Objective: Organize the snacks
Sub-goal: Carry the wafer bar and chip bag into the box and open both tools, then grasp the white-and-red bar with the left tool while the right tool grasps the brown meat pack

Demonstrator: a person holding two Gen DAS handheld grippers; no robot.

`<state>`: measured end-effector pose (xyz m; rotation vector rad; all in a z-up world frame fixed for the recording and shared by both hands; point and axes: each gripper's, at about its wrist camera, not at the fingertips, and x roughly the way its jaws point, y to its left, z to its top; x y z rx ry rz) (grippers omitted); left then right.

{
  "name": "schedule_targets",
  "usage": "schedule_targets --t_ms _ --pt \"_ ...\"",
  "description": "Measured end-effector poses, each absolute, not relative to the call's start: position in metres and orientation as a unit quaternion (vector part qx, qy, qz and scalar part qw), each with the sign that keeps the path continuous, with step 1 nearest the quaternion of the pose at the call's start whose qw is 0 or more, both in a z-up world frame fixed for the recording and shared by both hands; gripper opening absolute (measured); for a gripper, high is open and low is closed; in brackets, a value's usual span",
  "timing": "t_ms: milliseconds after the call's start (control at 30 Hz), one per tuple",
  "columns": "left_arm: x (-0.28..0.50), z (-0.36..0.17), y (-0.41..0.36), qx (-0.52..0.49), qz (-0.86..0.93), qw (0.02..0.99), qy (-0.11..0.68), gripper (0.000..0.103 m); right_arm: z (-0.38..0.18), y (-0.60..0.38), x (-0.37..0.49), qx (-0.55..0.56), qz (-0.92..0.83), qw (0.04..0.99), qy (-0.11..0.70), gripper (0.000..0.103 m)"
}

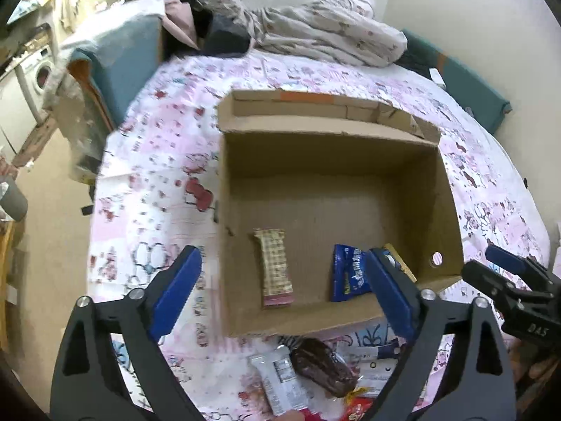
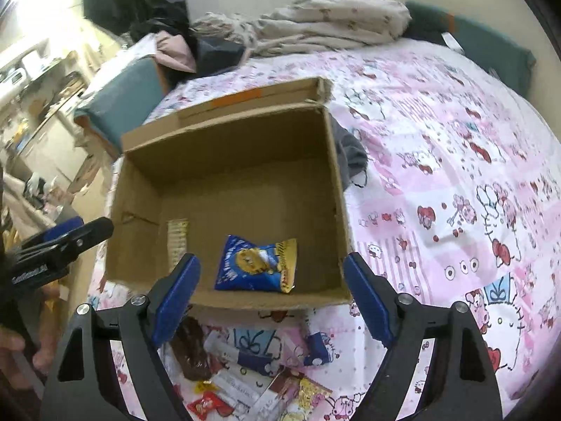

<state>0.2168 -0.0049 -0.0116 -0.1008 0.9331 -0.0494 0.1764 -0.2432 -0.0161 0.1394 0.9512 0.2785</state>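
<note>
An open cardboard box [image 1: 445, 189] [image 2: 336, 161] sits on a pink patterned bedsheet. Inside lie a beige wafer bar [image 1: 275, 268] [image 2: 176, 235] and a blue snack bag [image 1: 349, 273] [image 2: 257, 266]. My left gripper [image 1: 280, 291] is open and empty, above the box's near edge. My right gripper [image 2: 271, 291] is open and empty, above the box's near wall. Loose snacks lie in front of the box: a brown packet [image 1: 322, 366] [image 2: 191, 349], a white packet [image 1: 280, 379], red packets [image 2: 207, 403] and small blue packets [image 2: 317, 349].
Crumpled bedding [image 1: 315, 31] [image 2: 333, 24] is piled at the far end of the bed. A teal cushion [image 1: 122, 59] [image 2: 122, 94] is at the bed's left. The floor and a washing machine [image 1: 38, 77] lie left. The right gripper shows at the edge of the left wrist view [image 1: 508, 273].
</note>
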Motion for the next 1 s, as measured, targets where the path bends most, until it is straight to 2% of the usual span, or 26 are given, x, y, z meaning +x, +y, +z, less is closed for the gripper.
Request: schedule_targets --t_ms 133,600,1000 --pt "0.201 -0.003 -0.002 -0.062 -0.037 0.893 0.443 0.099 -0.015 -0.247 0.161 0.088 0.152 0.869 0.463 0.086" --pt "0.158 -0.006 0.008 -0.074 -0.025 0.883 0.463 0.099 -0.011 -0.258 0.123 0.097 0.159 0.861 0.474 0.086" --pt "0.152 -0.025 0.029 -0.095 0.012 0.859 0.502 0.098 -0.037 -0.234 0.112 0.103 0.193 0.817 0.533 0.086"
